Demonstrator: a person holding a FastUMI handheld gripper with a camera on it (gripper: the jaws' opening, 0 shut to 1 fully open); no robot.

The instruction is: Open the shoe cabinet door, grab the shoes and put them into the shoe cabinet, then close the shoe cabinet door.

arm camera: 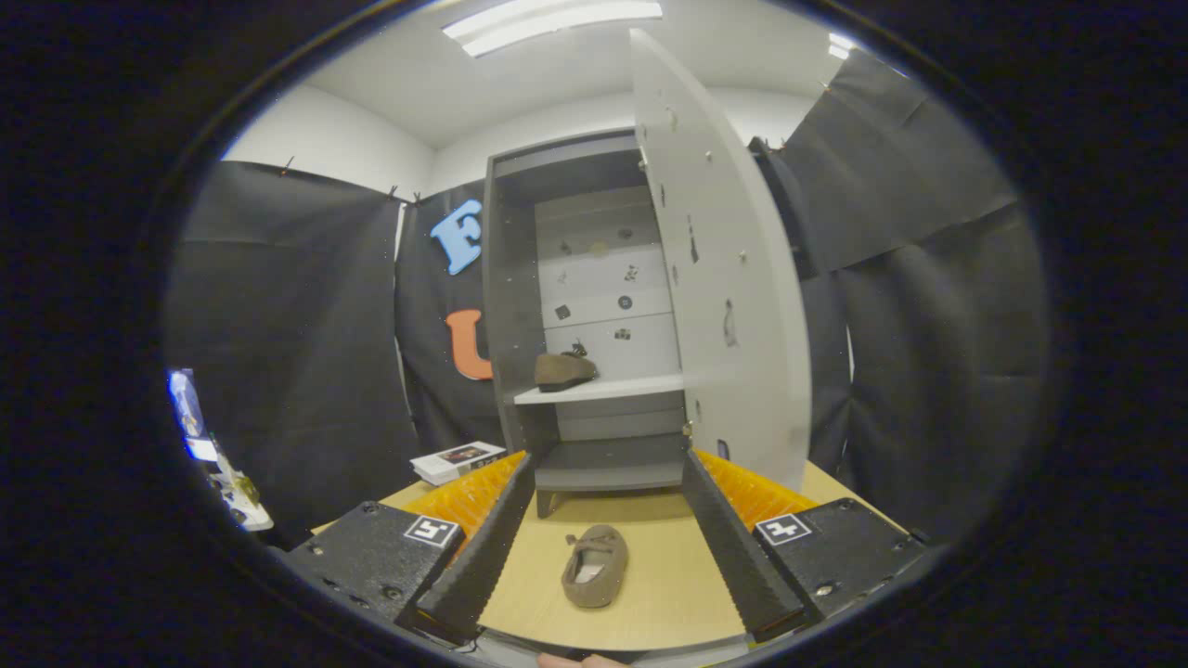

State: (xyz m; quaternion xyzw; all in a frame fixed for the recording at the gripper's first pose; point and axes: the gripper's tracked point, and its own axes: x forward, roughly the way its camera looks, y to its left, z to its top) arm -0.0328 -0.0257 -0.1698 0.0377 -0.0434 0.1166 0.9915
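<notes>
Hand-held gripper (608, 547) spread wide over wooden table (668, 594) (shoe (595, 565) between fingers).

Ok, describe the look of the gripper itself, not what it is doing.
The gripper has two long jaws with ridged, sawtooth inner faces. Each runs back to a black block held by screws, topped with a small square black-and-white marker. Ribbed orange panels sit behind the jaws.

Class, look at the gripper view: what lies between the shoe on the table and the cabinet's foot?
Only bare table. The shoe lies between the open gripper's fingers, with the cabinet beyond.
</notes>
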